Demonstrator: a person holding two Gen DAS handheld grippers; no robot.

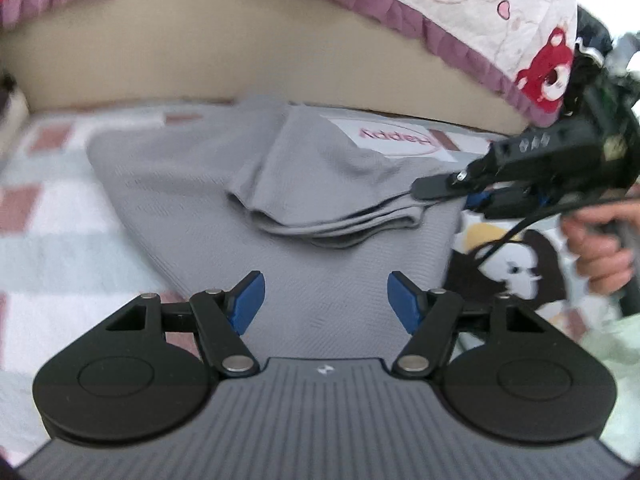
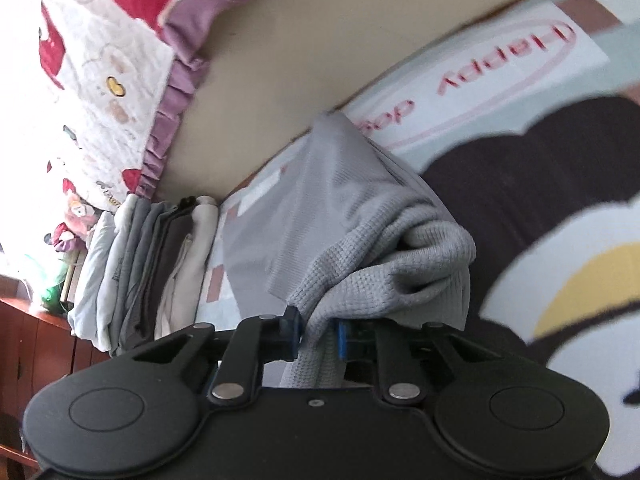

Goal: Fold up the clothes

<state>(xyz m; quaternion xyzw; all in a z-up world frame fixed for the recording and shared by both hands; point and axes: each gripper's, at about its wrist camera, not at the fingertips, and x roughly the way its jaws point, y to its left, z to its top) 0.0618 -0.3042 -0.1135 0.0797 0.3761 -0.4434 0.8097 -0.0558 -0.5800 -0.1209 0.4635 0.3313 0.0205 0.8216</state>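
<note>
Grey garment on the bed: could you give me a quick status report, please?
Right claw shut on the grey garment, edge bunched and lifted. Left claw open, over the cloth. Nothing in the way.

A home bedroom: a printed bedsheet (image 1: 60, 216) fills the frame, a frilled cartoon quilt (image 1: 460, 20) upper right, folded clothes (image 2: 140, 272) stacked at left.

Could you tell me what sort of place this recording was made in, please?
Probably a bedroom: the grey garment lies on a patterned bedsheet, beside a frilled quilt and a stack of folded clothes.
</note>
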